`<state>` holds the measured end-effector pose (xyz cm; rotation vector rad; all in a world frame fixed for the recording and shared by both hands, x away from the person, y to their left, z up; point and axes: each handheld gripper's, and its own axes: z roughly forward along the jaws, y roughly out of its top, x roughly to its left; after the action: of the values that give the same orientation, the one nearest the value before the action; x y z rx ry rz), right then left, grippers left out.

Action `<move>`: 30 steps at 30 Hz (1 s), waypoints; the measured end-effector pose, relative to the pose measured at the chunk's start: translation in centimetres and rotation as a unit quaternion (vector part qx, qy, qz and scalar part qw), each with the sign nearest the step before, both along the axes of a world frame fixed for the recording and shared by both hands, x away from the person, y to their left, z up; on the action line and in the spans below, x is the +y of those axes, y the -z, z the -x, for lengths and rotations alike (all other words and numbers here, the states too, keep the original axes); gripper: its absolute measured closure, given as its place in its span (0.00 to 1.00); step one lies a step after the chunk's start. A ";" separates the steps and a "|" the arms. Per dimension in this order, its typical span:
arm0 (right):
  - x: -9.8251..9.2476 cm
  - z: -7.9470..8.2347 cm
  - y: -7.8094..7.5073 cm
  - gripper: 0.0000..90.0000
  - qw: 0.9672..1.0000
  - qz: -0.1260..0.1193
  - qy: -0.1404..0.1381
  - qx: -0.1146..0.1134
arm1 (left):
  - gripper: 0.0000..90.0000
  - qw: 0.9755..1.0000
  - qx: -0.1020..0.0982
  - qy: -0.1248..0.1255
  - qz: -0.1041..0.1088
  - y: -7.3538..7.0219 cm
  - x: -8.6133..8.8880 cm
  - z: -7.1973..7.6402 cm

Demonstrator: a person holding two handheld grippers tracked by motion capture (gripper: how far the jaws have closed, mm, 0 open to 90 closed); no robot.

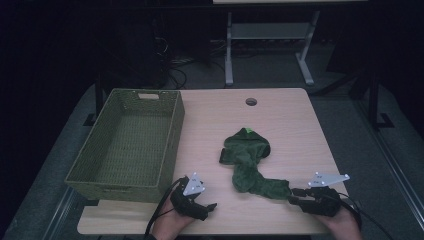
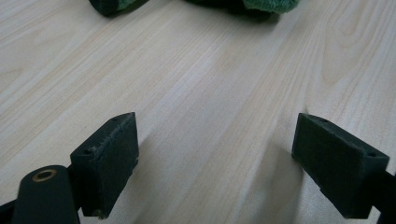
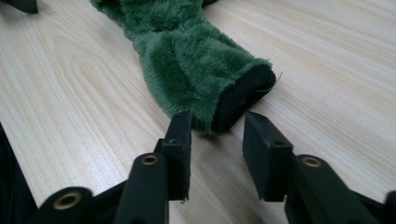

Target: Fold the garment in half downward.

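Black pads framed my right claw, which sat partly open at the bench's near right corner, its jaws a narrow gap apart and gripping nothing. Just ahead of the tips lay the dark-rimmed cuff end of a fuzzy green cloth; whether the left pad brushed the fur I could not tell. My right hand came in over the near edge behind it.

My left claw stood wide open over bare wood near the middle of the near edge, pads well apart, holding nothing, with my left hand behind it.

Between the two claws the green cloth stretched from the near right area toward the bench's centre, bunched at its far end. A woven green basket sat along the left edge of the bench, which had a round hole near its far edge.
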<state>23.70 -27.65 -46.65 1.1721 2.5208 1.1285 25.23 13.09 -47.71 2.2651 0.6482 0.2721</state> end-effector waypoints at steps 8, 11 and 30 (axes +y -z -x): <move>0.3 -0.4 0.2 0.92 1.000 -0.002 -0.009 0.008 | 0.15 1.000 0.000 -0.001 0.000 0.0 0.0 0.0; 0.3 -0.4 0.1 0.93 1.000 0.002 -0.009 0.007 | 0.15 1.000 0.000 -0.001 0.000 0.0 0.0 0.0; -0.3 -0.6 -3.0 0.93 0.998 -0.021 -0.035 -0.045 | 0.15 1.000 0.000 -0.001 0.000 0.0 0.0 0.0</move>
<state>24.29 -27.94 -43.61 1.0249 2.5002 1.2289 25.23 13.04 -47.70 2.2653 0.6501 0.2725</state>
